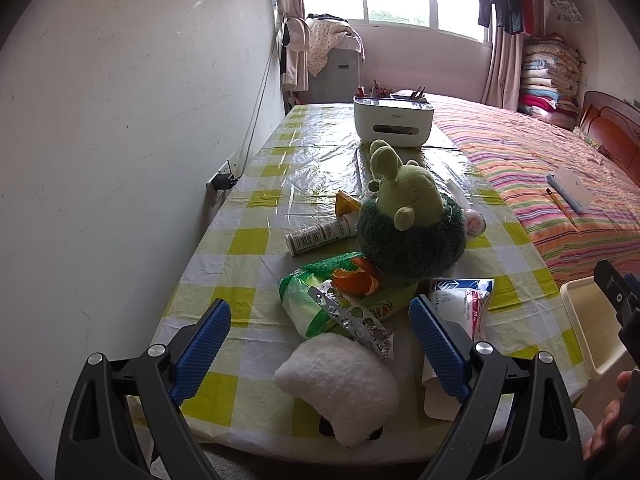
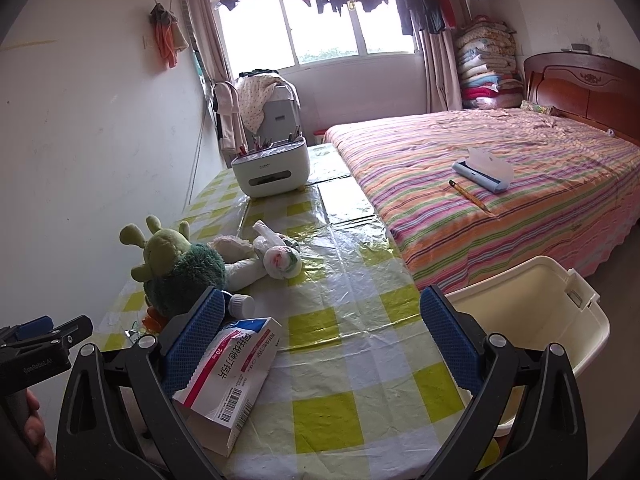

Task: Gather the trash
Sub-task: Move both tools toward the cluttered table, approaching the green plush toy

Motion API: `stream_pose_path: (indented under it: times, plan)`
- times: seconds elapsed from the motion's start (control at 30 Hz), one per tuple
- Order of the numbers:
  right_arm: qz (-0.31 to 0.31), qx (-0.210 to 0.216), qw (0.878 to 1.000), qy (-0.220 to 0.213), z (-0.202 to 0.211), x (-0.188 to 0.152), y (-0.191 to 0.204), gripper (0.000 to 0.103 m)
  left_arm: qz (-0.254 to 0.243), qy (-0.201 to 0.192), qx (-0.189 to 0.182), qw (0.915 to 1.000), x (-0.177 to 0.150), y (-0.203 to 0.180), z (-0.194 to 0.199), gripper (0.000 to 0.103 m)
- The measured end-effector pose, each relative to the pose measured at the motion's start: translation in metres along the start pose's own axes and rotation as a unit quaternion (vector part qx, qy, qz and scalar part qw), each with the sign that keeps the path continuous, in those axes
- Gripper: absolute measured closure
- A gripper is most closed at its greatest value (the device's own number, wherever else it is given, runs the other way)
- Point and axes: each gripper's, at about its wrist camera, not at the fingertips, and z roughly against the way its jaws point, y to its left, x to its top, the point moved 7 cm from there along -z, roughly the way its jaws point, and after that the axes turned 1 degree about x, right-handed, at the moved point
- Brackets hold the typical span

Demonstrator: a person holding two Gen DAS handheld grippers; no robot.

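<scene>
Fig.: L gripper [image 1: 320, 340] & R gripper [image 2: 320, 340], both spread, nothing held. Medicine box [image 2: 230, 376] w/ barcode reads "20 mg"; tube [image 1: 320, 234] barcoded.

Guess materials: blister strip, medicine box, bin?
Blister strip: silvery crinkled foil with clear bubbles, likely foil-backed plastic. Medicine box: printed matte cardboard, with a creased open flap. Bin: cream moulded plastic, smooth with a slight sheen, by its rim latch.

free: tablecloth [image 2: 352, 280] right half | blocked: plush toy [image 1: 408, 220]
</scene>
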Motion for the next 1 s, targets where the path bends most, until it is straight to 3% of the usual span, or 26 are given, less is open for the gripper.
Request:
stream_pose_path:
  times: [0.57, 1.0]
  plan:
    - [0.002, 0.011, 1.000, 0.004, -0.002, 0.002, 0.003, 0.006, -0.006, -0.008, -0.014, 0.9999, 0.011, -0.010, 0.005, 0.015]
    - [0.027, 0.026, 0.999, -0.001, -0.003, 0.009, 0.029, 0.006, 0.015, -0.006, 0.000, 0.9999, 0.009, 0.015, 0.008, 0.015]
